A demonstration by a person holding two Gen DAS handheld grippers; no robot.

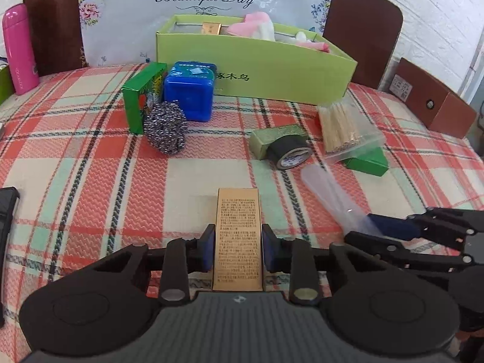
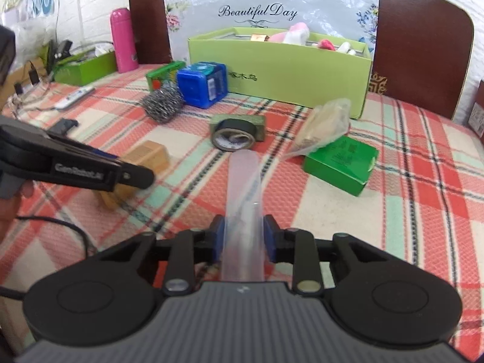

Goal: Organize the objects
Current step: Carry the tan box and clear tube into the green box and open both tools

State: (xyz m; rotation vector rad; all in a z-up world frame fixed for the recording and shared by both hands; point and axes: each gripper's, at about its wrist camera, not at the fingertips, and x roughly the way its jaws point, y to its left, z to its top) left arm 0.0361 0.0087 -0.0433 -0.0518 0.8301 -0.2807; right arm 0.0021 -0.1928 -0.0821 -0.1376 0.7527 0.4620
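Observation:
My left gripper (image 1: pixel 238 243) is shut on a slim gold box (image 1: pixel 237 211) with small printed text, its blue pads pressing both long sides just above the plaid tablecloth. In the right wrist view the same gold box (image 2: pixel 148 157) sits under the left gripper (image 2: pixel 136 178). My right gripper (image 2: pixel 243 236) is shut on a long translucent plastic case (image 2: pixel 243 181) that sticks out forward. That case (image 1: pixel 326 190) and the right gripper (image 1: pixel 393 227) also show at the right of the left wrist view. An open light-green box (image 1: pixel 272 66) holding pink and white items stands at the back.
On the cloth lie a steel scourer (image 1: pixel 165 130), a blue tin (image 1: pixel 189 90), an upright green carton (image 1: pixel 142 99), a black tape roll (image 1: pixel 290 151), a bag of sticks (image 1: pixel 345 127) and a flat green box (image 2: pixel 338 163). A pink bottle (image 1: pixel 19 51) stands far left.

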